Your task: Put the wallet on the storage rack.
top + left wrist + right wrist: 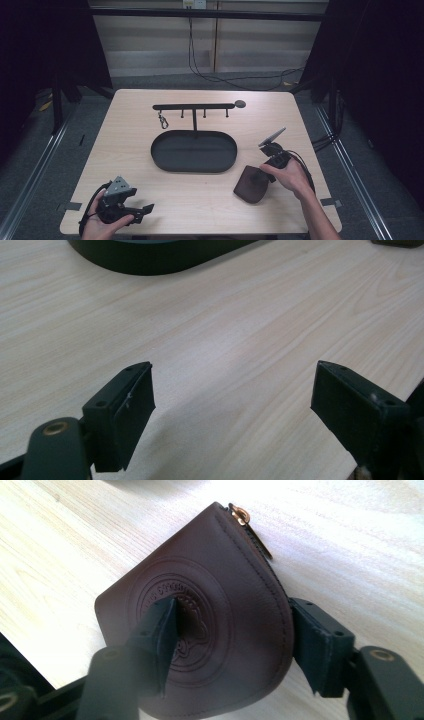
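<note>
While both grippers sit low over the table (150, 165), the items stand thus:

Pouch (210, 625): brown leather, zip on one edge, lying flat at 5 o'clock of the tray (194, 151), near the front edge.
Right gripper (232, 635): jaws spread, one over the embossed face, one just off the zip edge; seemingly poised to pinch, not yet clamped.
Left gripper (232, 400): jaws wide apart, nothing between them, idling at 7 o'clock.
Rack (195, 106): hook bar on a post rising from the tray; clip (163, 121) hanging at its left end.
Unclear: emblem lettering blurred; whether the near jaw touches leather.
</note>
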